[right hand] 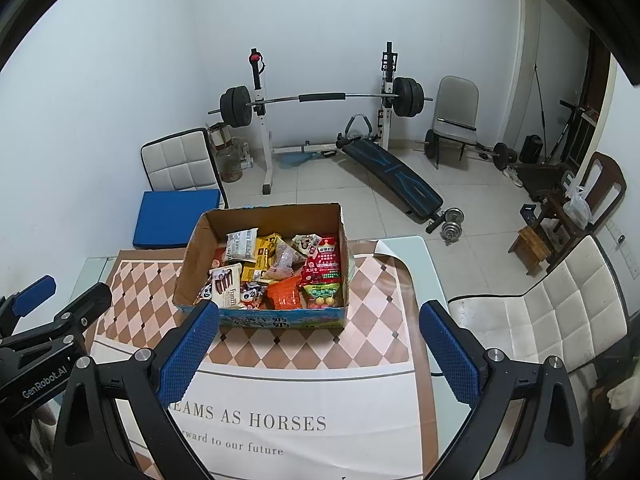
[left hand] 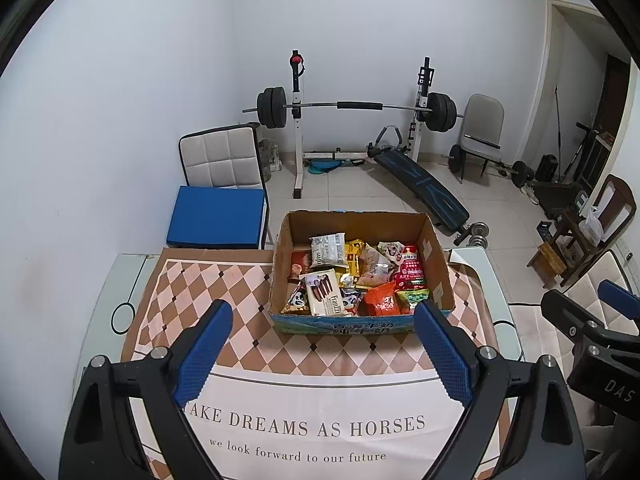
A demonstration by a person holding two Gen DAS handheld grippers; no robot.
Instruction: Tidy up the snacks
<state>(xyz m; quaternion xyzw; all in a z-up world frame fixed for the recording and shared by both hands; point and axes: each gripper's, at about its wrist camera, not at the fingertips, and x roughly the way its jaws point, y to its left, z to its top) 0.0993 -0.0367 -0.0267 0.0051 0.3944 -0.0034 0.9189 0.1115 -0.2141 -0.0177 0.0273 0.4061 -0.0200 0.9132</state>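
- Tongs on both sides are released and hold nothing: the left tongs (left hand: 322, 328) and the right tongs (right hand: 320, 330) each show blue pads spread wide over the desk.
- Ahead of both pairs, past a bare stretch of the printed cloth (left hand: 304, 428), stands the cardboard box (left hand: 362, 322), an open milk carton, upright, its printed front wall facing the tongs.
- Snack packets (left hand: 352, 276) fill the box floor in a loose jumble; none shows on the cloth outside it. A Franzzi biscuit pack (left hand: 325, 294) lies at the near left, an orange packet (left hand: 383, 299) at the near middle, a red pouch (left hand: 410, 270) along the right wall.
- Seen from the left tongs the box sits slightly right of centre; from the right tongs, slightly left. It lies between the two, neither clearly nearer.
- Its long axis looks to run away from the tongs.
- Whether the packets are already gathered or awaiting sorting cannot be judged.
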